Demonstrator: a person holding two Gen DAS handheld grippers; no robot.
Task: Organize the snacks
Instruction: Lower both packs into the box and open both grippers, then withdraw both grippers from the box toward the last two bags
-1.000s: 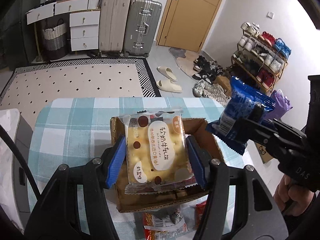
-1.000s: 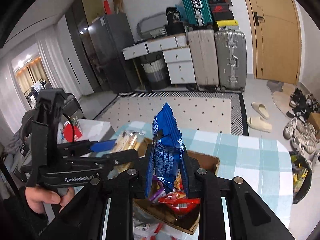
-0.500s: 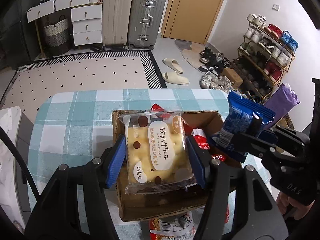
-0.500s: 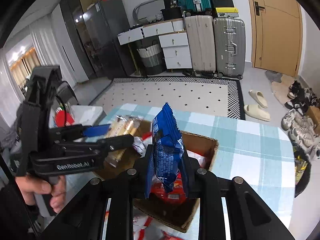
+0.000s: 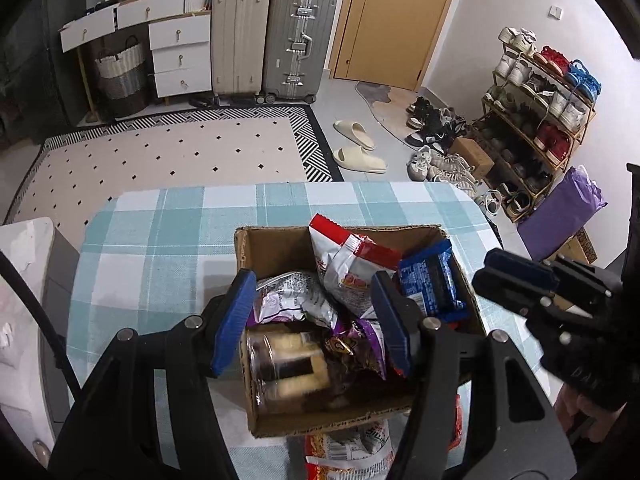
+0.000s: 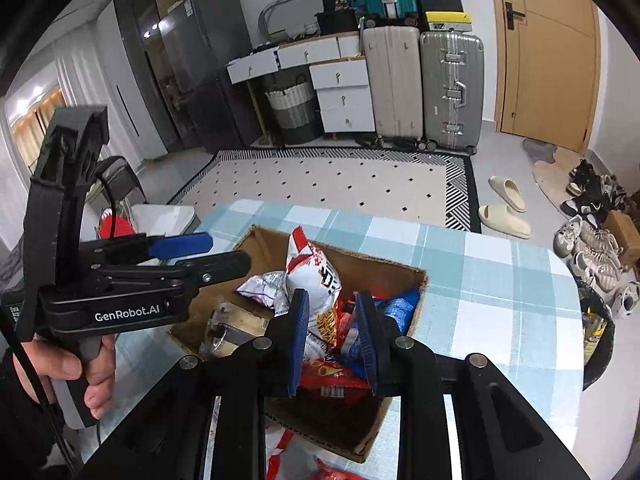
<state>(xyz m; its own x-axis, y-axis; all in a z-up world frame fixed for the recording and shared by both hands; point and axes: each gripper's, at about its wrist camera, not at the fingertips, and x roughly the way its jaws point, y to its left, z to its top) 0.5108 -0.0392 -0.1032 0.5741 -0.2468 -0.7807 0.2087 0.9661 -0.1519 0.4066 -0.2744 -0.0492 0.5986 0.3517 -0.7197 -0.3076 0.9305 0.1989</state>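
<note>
An open cardboard box (image 5: 276, 248) (image 6: 384, 268) sits on the checked tablecloth and holds several snack packs. The cream biscuit pack (image 5: 284, 364) (image 6: 232, 328) lies blurred in its near left corner. The blue pack (image 5: 430, 280) (image 6: 400, 308) lies at its right side beside a red-and-white bag (image 5: 352, 260) (image 6: 312, 268). My left gripper (image 5: 312, 320) (image 6: 204, 250) is open and empty just above the box. My right gripper (image 6: 334, 332) (image 5: 504, 276) is open and empty over the box's right part.
More snack packs (image 5: 352, 452) (image 6: 280, 452) lie on the table in front of the box. The blue-white checked table (image 5: 160, 240) (image 6: 500, 280) stands on a floor with a rug, suitcases, slippers and a shoe rack (image 5: 536, 120) to the right.
Both grippers opened. The biscuit pack dropped from the left gripper into the box, and the blue pack dropped from the right gripper into the box's right side.
</note>
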